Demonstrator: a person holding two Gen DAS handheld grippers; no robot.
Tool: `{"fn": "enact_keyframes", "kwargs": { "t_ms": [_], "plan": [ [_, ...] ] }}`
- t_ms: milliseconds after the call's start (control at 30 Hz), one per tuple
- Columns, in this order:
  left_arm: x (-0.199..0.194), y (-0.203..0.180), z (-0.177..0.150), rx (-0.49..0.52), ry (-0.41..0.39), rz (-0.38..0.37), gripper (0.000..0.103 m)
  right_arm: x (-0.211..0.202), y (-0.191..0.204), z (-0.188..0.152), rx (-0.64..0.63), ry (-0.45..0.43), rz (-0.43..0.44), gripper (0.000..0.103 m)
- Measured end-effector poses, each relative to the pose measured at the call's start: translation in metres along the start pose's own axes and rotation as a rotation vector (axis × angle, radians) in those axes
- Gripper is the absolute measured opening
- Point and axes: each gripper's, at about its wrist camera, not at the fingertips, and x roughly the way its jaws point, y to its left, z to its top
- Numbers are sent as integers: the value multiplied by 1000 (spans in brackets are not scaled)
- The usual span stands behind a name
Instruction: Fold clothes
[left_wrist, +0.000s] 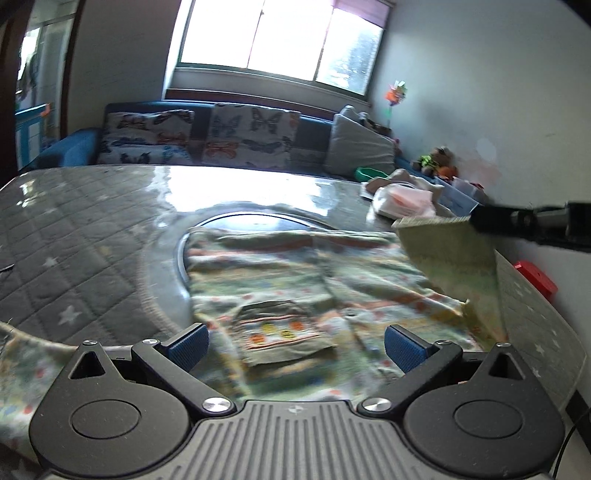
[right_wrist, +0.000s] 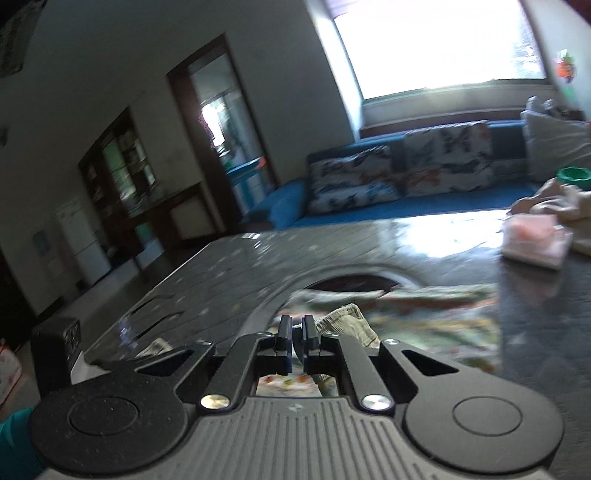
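A patterned green garment (left_wrist: 295, 280) with a small front pocket (left_wrist: 280, 332) lies spread on the grey quilted table (left_wrist: 74, 240). My left gripper (left_wrist: 295, 343) is open just above its near part, holding nothing. My right gripper (left_wrist: 476, 218) enters from the right in the left wrist view, shut on the garment's ribbed cuff (left_wrist: 443, 243) and lifting that sleeve above the table. In the right wrist view the right gripper (right_wrist: 295, 332) has its jaws nearly together with the cuff (right_wrist: 351, 321) bunched beside the right finger, above the garment (right_wrist: 406, 314).
Folded pink and cream clothes (left_wrist: 402, 199) lie at the table's far right, also in the right wrist view (right_wrist: 535, 240). A red box (left_wrist: 535, 277) sits by the right wall. A blue sofa with butterfly cushions (left_wrist: 221, 136) stands behind the table.
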Motion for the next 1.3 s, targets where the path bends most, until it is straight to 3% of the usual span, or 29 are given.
{"fn": "enact_keyframes", "kwargs": {
  "t_ms": [233,467,700,867,933,1033,1200,1300],
  "plan": [
    [-7,21,-6,-52,-7,34,103,38,23,-19,2,104,61,4],
    [-6,24,-5,-61,-10,48,103,42,16,-28,28,152,96,9],
    [-2,14,1,-40,-10,19,101,13,-16,-9,-43,137,-7,9],
    [5,-4,2,-14,3,-42,86,-9,-52,3,-125,175,-155,9],
    [9,-13,2,2,13,-68,74,-13,-67,3,-164,203,-211,9],
    [17,-24,1,17,32,-105,59,-10,-83,-5,-175,248,-236,9],
    [31,-39,-1,50,71,-142,44,7,-90,-33,-216,295,-235,9],
    [37,-45,-3,64,94,-148,43,17,-88,-47,-240,276,-228,9]
  ]
}}
